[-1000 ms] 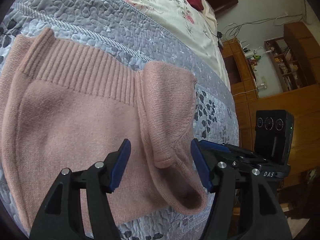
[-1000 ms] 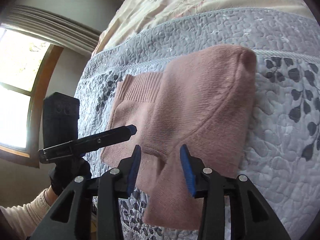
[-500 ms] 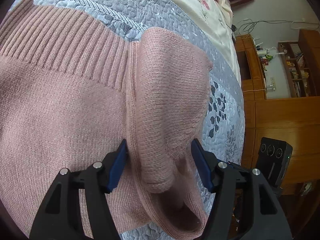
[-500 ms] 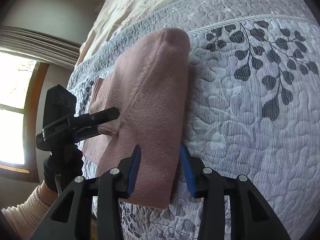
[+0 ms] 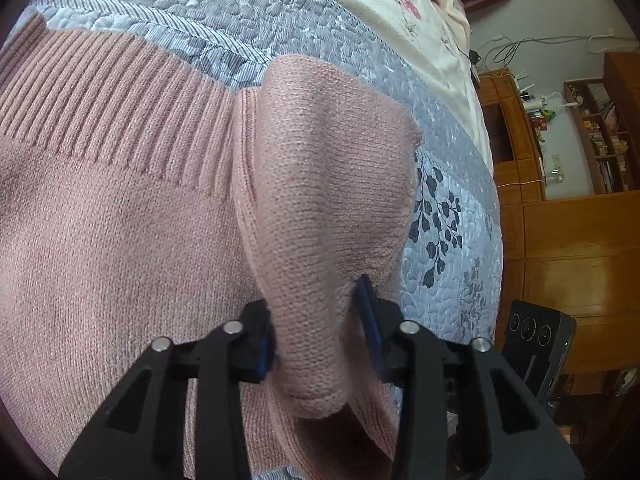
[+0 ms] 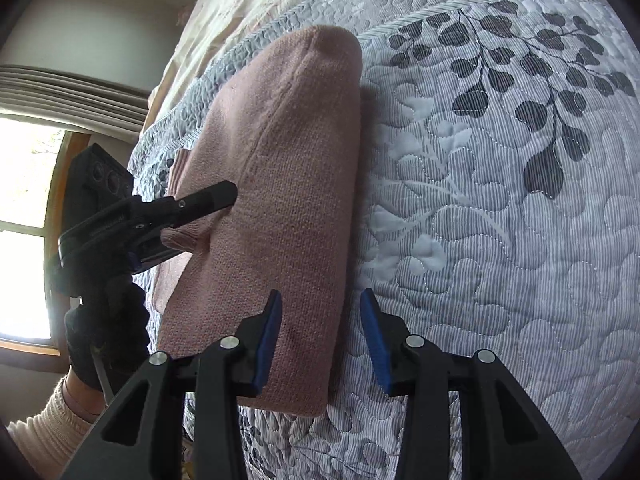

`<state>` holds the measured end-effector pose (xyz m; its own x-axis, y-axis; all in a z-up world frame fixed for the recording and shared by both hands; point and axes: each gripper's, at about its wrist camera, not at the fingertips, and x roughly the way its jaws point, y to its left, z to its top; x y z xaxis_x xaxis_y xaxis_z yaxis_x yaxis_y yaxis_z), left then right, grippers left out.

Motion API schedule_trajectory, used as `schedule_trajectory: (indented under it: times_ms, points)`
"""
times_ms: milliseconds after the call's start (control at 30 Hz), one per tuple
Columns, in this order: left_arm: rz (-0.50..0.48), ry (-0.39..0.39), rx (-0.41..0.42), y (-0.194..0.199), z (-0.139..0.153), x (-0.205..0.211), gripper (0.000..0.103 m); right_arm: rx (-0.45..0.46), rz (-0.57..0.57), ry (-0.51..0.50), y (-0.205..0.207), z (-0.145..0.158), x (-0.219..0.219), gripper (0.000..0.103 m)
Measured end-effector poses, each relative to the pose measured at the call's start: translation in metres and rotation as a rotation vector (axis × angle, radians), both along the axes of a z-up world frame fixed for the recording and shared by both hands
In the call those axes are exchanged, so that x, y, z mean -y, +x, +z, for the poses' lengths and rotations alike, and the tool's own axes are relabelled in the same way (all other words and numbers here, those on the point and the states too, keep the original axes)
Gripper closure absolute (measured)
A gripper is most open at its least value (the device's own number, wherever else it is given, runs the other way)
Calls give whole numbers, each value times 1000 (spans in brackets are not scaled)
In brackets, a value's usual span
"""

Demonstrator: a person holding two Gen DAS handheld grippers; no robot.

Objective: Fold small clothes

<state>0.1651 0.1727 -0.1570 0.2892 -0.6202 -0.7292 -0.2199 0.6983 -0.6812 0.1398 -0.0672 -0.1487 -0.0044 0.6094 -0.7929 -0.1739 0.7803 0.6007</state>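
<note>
A pink knit sweater (image 5: 120,260) lies flat on the grey quilted bedspread (image 5: 320,20), its ribbed hem at the upper left. A sleeve (image 5: 320,184) is folded over its right side. My left gripper (image 5: 316,332) is shut on the sleeve's near end, with the knit bunched between the blue pads. In the right wrist view the sweater (image 6: 288,160) appears as a narrow folded bundle. My right gripper (image 6: 320,340) is open and straddles the bundle's near right edge. The left gripper (image 6: 192,224) pinches the cuff on the far left side.
A black-gloved hand (image 6: 104,340) in a cream sleeve holds the left tool. The leaf-patterned quilt (image 6: 500,200) stretches to the right of the sweater. Wooden cabinets and shelves (image 5: 580,240) stand beyond the bed edge, and a bright window (image 6: 20,200) is at the left.
Both grippers have moved in close to the sweater. The left fingers have narrowed and clamped onto the folded sleeve. The right gripper has kept its gap and shifted to the bundle's right edge.
</note>
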Motion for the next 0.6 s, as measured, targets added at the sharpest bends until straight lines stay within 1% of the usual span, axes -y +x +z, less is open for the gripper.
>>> schedule_trajectory:
  times_ms: [33, 100, 233, 333, 533, 600]
  points:
    - [4, 12, 10, 0, 3, 0, 82, -2, -6, 3, -1, 0, 1, 62]
    - [16, 16, 46, -4, 11, -1, 85, -2, -16, 8, -3, 0, 3, 62]
    - [8, 19, 138, -15, 34, -2, 86, 7, -37, 17, -8, 6, 16, 61]
    - [6, 13, 189, -21, 51, -8, 86, 15, -49, 33, -10, 12, 23, 61]
    - [34, -7, 247, -33, 79, -40, 86, 39, -26, 55, -13, 26, 12, 61]
    - [43, 1, 262, -37, 88, -55, 86, 45, -8, 62, -16, 29, 5, 61]
